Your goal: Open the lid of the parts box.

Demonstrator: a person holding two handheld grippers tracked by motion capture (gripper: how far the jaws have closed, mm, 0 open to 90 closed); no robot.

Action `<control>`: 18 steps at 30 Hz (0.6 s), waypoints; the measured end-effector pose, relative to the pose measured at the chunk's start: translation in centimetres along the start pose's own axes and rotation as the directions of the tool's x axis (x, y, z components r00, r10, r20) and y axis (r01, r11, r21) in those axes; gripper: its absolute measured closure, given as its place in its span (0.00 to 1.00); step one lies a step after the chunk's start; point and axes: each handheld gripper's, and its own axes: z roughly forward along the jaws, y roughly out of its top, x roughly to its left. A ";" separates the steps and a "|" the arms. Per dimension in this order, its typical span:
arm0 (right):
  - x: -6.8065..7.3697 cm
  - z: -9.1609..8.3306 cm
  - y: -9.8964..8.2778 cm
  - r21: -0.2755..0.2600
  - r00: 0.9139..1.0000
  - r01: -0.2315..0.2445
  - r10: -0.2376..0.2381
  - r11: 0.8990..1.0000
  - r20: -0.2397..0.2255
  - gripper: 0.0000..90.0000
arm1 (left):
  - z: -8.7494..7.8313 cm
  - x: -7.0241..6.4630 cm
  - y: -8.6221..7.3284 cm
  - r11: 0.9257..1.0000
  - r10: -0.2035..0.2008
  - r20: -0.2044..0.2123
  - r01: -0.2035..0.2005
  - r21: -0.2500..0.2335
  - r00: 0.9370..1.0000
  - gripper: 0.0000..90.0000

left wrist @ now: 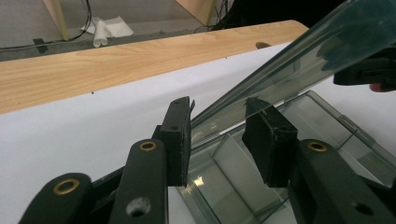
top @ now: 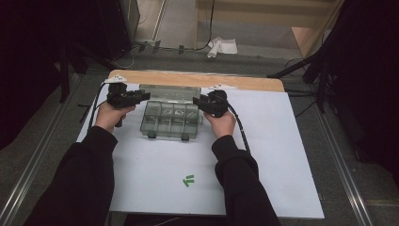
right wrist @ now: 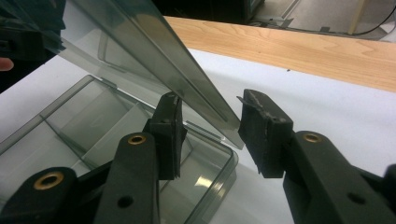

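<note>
so the big white rectangular table sheet (top: 263, 155) has loads of bare space toward the near edge and off to the right, with a strip of light wood tabletop (top: 197, 79) along the far edge. the clear grey plastic compartment box (top: 170, 121) sits toward the far side, between both hands, its hinged clear lid (top: 170, 90) raised. the left gripper (left wrist: 224, 135) has its jaws spread on either side of the lid's left end, and i can't tell if the pads press on it. the right gripper (right wrist: 210, 135) is the same at the right end, pads standing off the lid edge.
</note>
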 end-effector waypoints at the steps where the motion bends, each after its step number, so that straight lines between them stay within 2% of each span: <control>1: -0.1 0.1 0.0 0.001 1.000 0.000 0.000 1.000 -0.002 0.67 | 0.0 0.0 0.0 1.000 0.000 0.000 0.000 0.001 1.000 0.67; 2: -0.2 0.2 -0.1 0.003 1.000 -0.012 0.012 1.000 -0.003 0.67 | 0.0 -0.1 0.0 1.000 -0.002 -0.003 0.002 0.000 1.000 0.67; 10: -0.4 0.6 -0.1 0.006 1.000 -0.006 0.006 1.000 0.006 0.68 | 0.5 -0.4 -0.2 1.000 0.008 -0.055 -0.008 0.002 0.998 0.67; 12: -0.4 0.7 -0.1 0.005 1.000 -0.017 0.017 1.000 0.005 0.68 | 0.8 -0.3 -0.3 1.000 0.006 -0.063 -0.007 -0.006 0.998 0.67; 18: -0.6 1.1 -0.2 0.008 1.000 -0.021 0.020 1.000 0.008 0.70 | 1.7 0.0 -0.7 1.000 0.005 -0.084 -0.004 0.009 0.996 0.67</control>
